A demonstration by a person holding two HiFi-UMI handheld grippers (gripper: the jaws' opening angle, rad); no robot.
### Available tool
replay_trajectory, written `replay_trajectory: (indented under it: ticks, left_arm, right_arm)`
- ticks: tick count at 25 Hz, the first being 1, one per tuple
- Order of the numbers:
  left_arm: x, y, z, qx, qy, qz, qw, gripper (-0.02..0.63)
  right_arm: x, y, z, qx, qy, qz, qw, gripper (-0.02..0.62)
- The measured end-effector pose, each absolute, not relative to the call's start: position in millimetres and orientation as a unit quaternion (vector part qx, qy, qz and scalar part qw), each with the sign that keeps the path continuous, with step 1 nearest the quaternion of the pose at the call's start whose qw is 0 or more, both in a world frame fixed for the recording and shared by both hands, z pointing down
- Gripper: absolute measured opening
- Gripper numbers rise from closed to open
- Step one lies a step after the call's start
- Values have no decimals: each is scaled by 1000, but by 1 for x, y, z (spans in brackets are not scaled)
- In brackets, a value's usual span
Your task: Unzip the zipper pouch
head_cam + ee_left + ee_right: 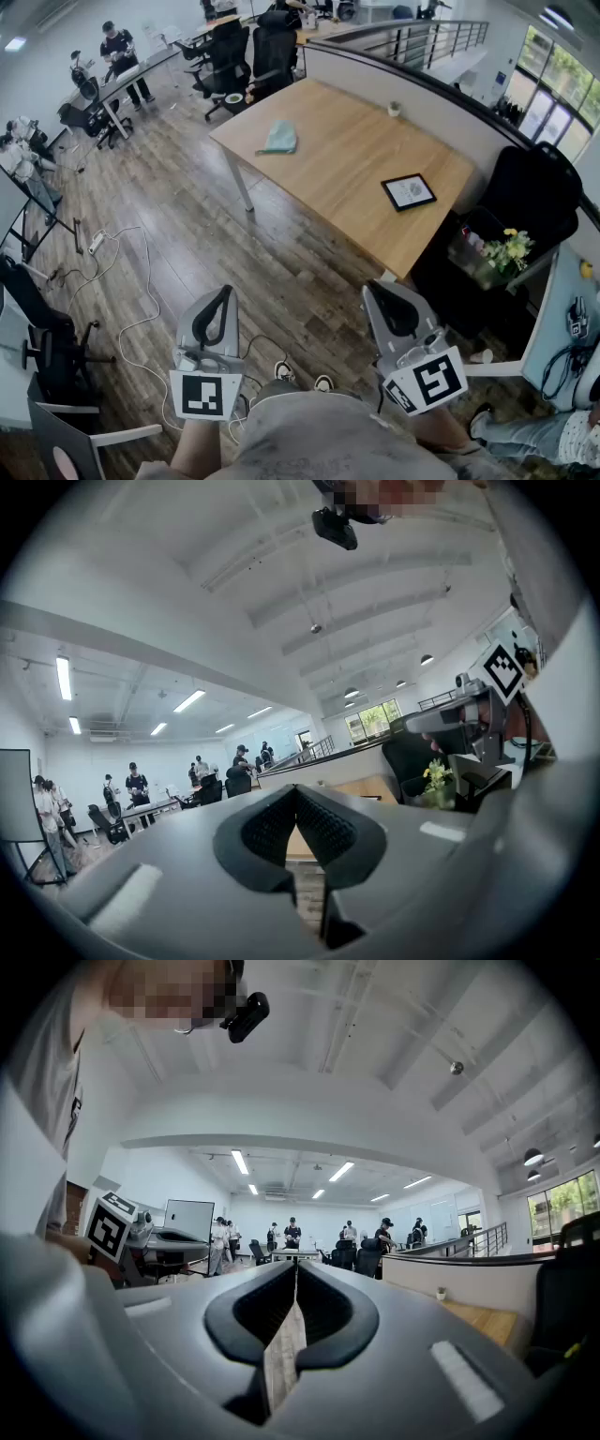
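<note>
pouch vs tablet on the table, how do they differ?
Look: the pouch is teal and soft-looking with a rounded outline; the tablet is a flat rectangle with a dark frame and a light screen.
Place: the pouch lies by the left edge of the table in the head view; the tablet lies nearer the person, toward the right end.
Shared: both rest on the table, well apart.

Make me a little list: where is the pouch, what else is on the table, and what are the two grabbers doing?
Pouch: teal pouch lies on the wooden table, toward its far left corner, nothing touching it
Zipper: too small to tell
Also on table: black tablet, small pot at the far edge
Left gripper: shut, empty, held low, away from the table
Right gripper: shut, empty, also away from the table
</note>
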State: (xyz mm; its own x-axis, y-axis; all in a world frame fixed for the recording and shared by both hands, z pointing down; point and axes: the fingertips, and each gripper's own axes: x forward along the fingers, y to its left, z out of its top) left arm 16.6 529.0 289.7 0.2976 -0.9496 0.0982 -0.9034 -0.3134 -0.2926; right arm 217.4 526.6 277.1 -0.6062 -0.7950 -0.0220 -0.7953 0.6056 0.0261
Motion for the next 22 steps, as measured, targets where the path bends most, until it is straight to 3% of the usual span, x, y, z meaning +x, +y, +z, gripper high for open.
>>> replay_trajectory:
  ticks: [13,14,15,17,22]
  left_arm:
    - [11,539,290,-789,599,-115,79,2]
    - [9,539,290,-786,603,-114,80,21]
    - [9,537,291,-783,606,-116,79,87]
    - [10,534,293,-783,607,-114,76,175]
    - [8,526,295,-788,603,-103,65,179]
  right_arm:
    - [226,539,271,-452,892,17,23,20]
    - [228,539,269,-457,889,19,30,82]
    - [230,539,267,-461,886,22,35,158]
    - [233,538,264,-468,882,27,40,169]
    - [235,531,268,-474,880,21,39,169]
